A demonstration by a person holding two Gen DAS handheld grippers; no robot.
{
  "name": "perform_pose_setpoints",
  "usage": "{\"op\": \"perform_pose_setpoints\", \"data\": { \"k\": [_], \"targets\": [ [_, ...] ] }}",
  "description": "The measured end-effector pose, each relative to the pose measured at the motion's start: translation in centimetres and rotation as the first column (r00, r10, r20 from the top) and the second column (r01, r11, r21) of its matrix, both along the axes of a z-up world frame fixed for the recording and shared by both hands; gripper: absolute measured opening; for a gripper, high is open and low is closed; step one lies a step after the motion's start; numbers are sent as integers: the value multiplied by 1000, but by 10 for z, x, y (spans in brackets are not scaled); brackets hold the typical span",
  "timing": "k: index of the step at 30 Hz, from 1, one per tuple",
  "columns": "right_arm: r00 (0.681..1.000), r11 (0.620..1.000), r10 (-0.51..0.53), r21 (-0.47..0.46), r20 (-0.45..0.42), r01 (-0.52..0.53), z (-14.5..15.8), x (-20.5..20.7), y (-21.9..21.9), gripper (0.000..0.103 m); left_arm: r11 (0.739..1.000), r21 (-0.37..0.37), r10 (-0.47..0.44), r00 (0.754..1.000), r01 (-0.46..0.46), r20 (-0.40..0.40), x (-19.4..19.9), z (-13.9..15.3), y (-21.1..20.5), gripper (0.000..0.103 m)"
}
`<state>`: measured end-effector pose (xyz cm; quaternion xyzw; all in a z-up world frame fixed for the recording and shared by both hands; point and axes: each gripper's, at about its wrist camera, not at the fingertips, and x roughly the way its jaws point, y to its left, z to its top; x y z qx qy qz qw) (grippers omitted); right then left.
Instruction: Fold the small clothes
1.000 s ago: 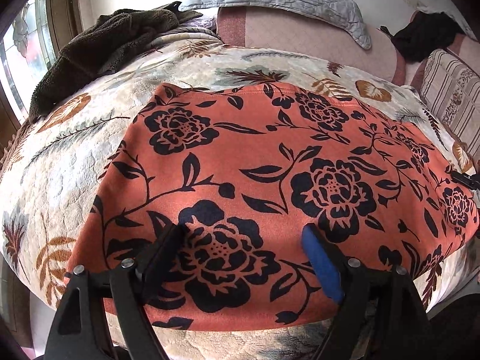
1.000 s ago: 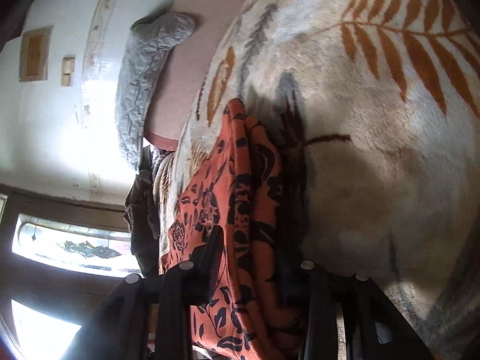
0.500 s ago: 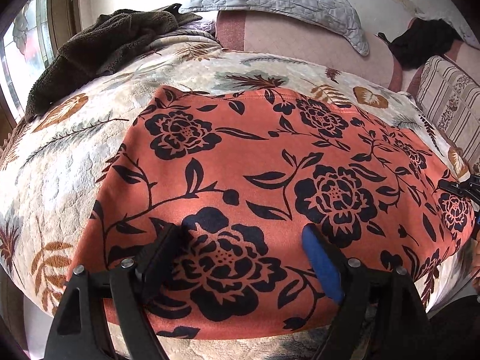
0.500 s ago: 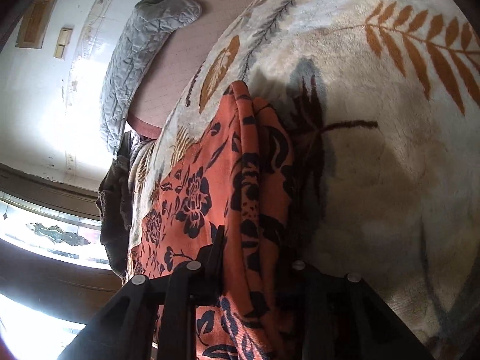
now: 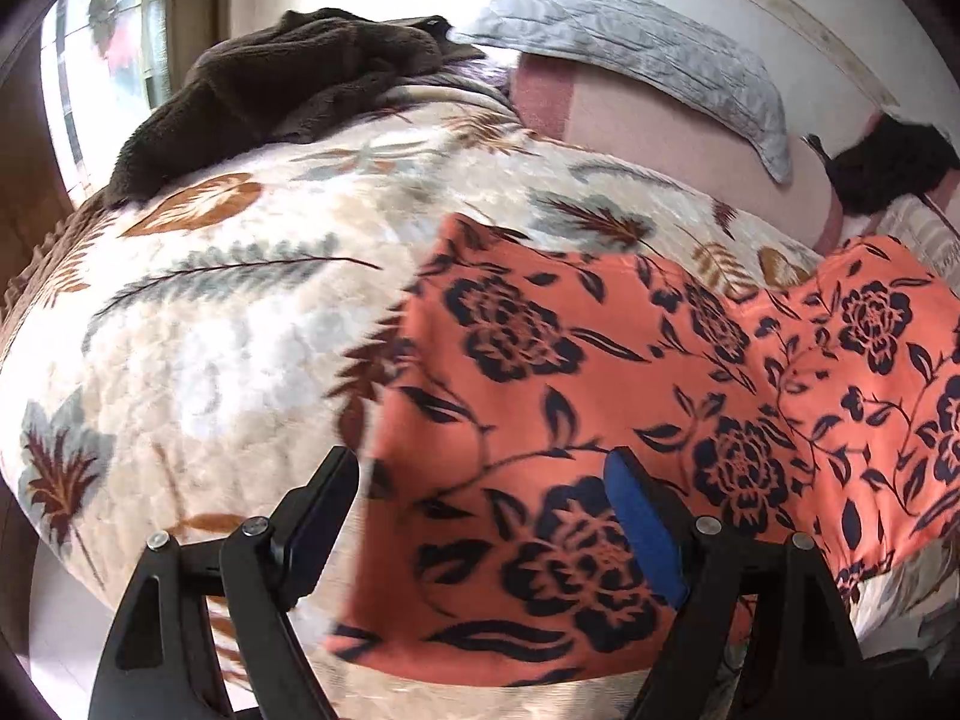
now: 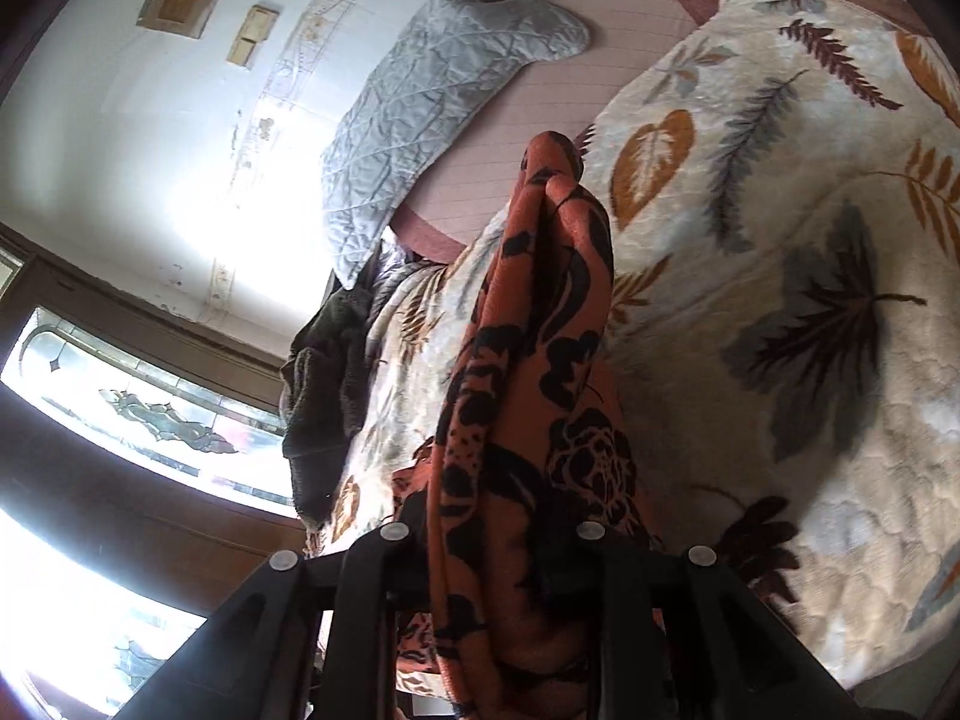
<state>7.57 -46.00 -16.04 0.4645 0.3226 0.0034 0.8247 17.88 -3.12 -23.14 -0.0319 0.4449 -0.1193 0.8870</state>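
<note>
An orange garment (image 5: 570, 420) with black flowers lies spread on a leaf-print blanket (image 5: 210, 360). Its right edge is lifted off the blanket. My left gripper (image 5: 480, 462) hovers open over the garment's near left edge, one finger over the blanket and the blue-padded finger (image 5: 642, 528) over the cloth. In the right wrist view the garment (image 6: 540, 360) hangs bunched up and runs between the fingers of my right gripper (image 6: 498, 516). Those jaws are closing and pinch the cloth; the fingertips are hidden by fabric.
A dark brown fleece (image 5: 288, 78) lies at the blanket's far left. A grey quilted pillow (image 5: 630, 54) rests on a pink backrest (image 5: 660, 144). A black cloth (image 5: 888, 168) sits at far right. A window (image 6: 150, 414) is on the left.
My right gripper has closed on the garment's right edge and risen with it, bunching the cloth. My left gripper has shifted to the garment's left edge, still open.
</note>
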Motion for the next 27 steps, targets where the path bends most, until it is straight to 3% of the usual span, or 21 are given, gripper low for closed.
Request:
{"op": "perform_pose_setpoints", "data": {
  "k": [4,8,13,18,20,22,23,27],
  "targets": [
    [999,998,47,43,2,-47,11,31,54,22,989,15,146,989,-145,-15,18,0,58,84],
    [994,991,106,91,-38,-103,-4,72,118,22,968,-16,249,968,-249,-22,22,-5,105,84],
    [981,960,154,255,-116,-121,-70,116,185,25,954,-15,300,954,-300,-22,19,-14,136,84],
    [952,876,266,450,-154,-172,-135,134,226,31,942,-68,329,944,-329,-1,18,-11,149,84],
    [939,879,308,422,-152,-220,-128,133,229,33,940,-106,329,944,-325,26,15,-5,151,84],
    [939,888,330,370,-99,-273,-106,127,222,43,942,-151,312,948,-299,67,11,4,148,84],
    [942,897,329,331,-63,-292,-92,122,215,57,946,-171,293,952,-274,91,9,8,143,84],
    [967,966,254,44,-22,-253,-43,93,174,60,976,-191,147,969,-109,198,-4,27,105,84]
  ]
}}
